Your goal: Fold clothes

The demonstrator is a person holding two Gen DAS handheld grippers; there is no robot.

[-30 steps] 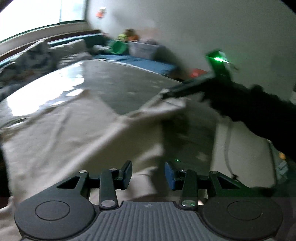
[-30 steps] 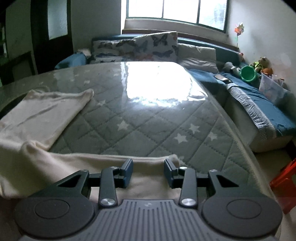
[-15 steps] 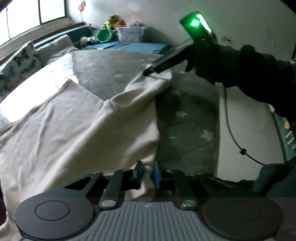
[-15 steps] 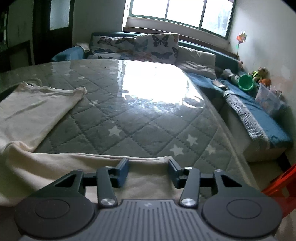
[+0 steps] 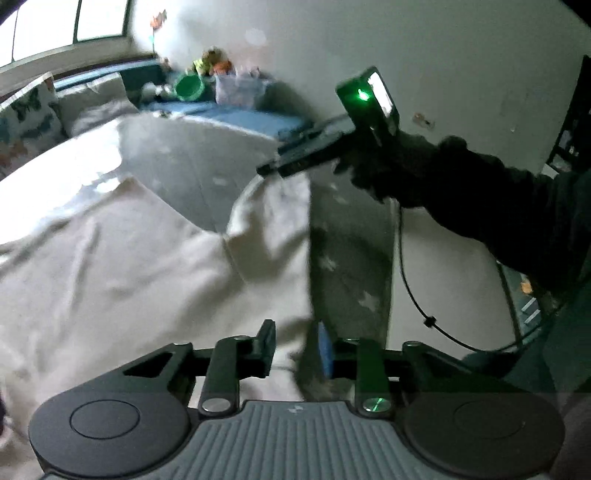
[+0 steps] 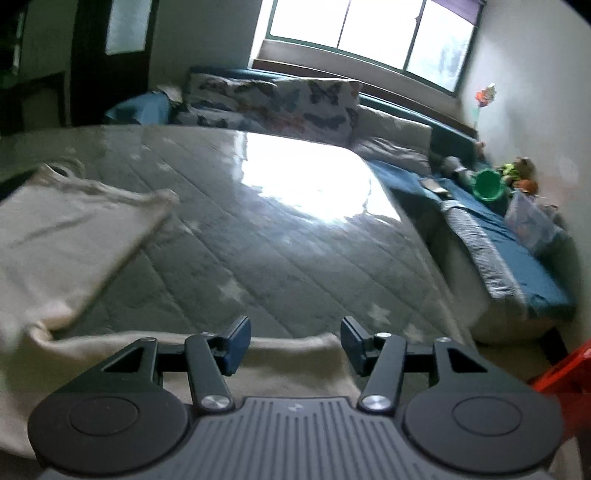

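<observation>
A cream garment lies spread on the grey star-quilted bed. My left gripper is open, its jaws standing apart over the garment's near corner. In the left wrist view the right gripper sits at the lifted far corner of the cloth. In the right wrist view my right gripper is open, jaws wide, with the garment's hem lying between and under them. The rest of the garment stretches to the left.
Butterfly pillows line the bed's far side under a window. A blue mattress with a green bucket, toys and a clear box lies to the right. A red object is at the lower right.
My left gripper, shut on the cloth half a second ago, has opened. My right gripper's jaws have opened wider. Both views have shifted and blurred with motion.
</observation>
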